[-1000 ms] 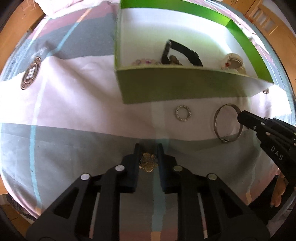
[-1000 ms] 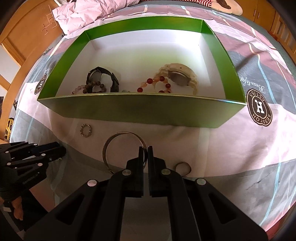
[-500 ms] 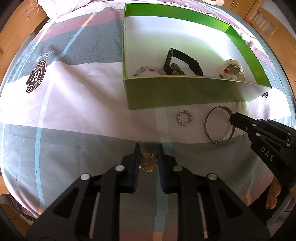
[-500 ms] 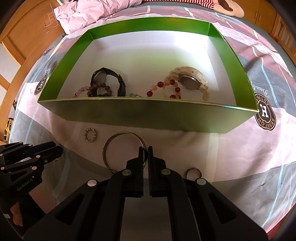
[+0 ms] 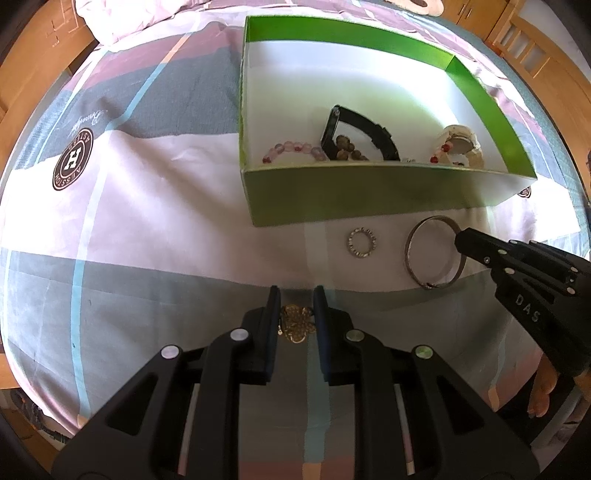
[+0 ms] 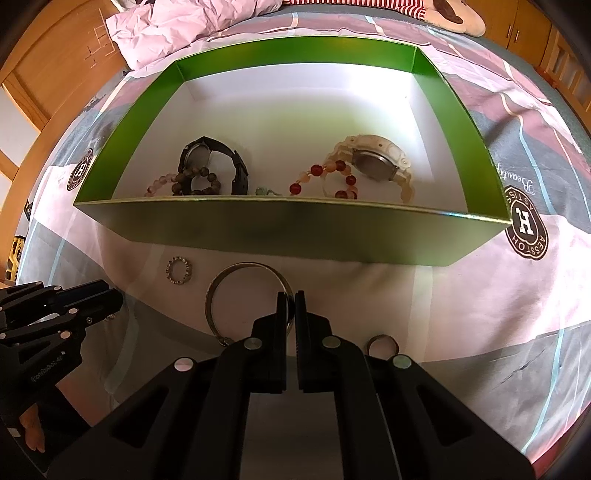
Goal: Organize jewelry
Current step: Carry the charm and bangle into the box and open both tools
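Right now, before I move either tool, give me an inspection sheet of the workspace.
Surface: bedsheet, striped, with logo prints.
Job's things: green box holding black watch, cream watch and bead bracelets; bangle, beaded ring and small ring lie outside it.
Clutter: crumpled pillow behind the box.
Tools: left tool shut on gold pendant; right tool shut on the bangle's rim.
Cables: nothing seen.
Surroundings: wooden furniture.

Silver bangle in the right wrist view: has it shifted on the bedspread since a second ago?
No. The silver bangle keeps its place beside the small beaded ring; only the camera's framing changed.
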`<state>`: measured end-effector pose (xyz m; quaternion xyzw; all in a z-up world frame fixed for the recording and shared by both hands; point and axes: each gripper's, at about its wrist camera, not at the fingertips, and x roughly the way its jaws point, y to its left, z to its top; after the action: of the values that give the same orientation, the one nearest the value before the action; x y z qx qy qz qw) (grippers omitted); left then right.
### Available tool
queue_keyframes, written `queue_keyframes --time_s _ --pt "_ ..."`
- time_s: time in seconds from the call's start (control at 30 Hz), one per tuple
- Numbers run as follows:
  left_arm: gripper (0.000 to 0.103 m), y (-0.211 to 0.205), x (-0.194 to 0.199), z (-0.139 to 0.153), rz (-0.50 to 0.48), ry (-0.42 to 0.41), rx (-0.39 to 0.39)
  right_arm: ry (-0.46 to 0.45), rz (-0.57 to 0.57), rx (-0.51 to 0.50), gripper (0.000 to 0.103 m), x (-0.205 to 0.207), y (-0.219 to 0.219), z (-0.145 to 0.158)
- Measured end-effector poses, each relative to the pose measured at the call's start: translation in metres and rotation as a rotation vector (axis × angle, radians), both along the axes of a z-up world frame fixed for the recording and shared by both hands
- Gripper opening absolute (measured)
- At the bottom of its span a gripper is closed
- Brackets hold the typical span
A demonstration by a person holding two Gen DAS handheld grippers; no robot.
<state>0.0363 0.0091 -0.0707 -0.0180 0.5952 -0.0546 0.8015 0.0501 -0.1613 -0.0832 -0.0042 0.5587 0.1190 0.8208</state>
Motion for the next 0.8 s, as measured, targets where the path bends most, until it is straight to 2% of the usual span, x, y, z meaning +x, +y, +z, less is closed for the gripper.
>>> queue_keyframes --time_s 0.3,0.8 --pt "0.018 0.002 -0.005 0.013 -0.007 -0.053 -0.009 0.004 0.002 -0.003 0.004 0.000 0.001 0.000" --pt "0.018 0.002 -0.006 0.014 -0.008 -0.058 -0.004 -0.001 0.002 -0.004 0.004 -0.001 0.001 0.000"
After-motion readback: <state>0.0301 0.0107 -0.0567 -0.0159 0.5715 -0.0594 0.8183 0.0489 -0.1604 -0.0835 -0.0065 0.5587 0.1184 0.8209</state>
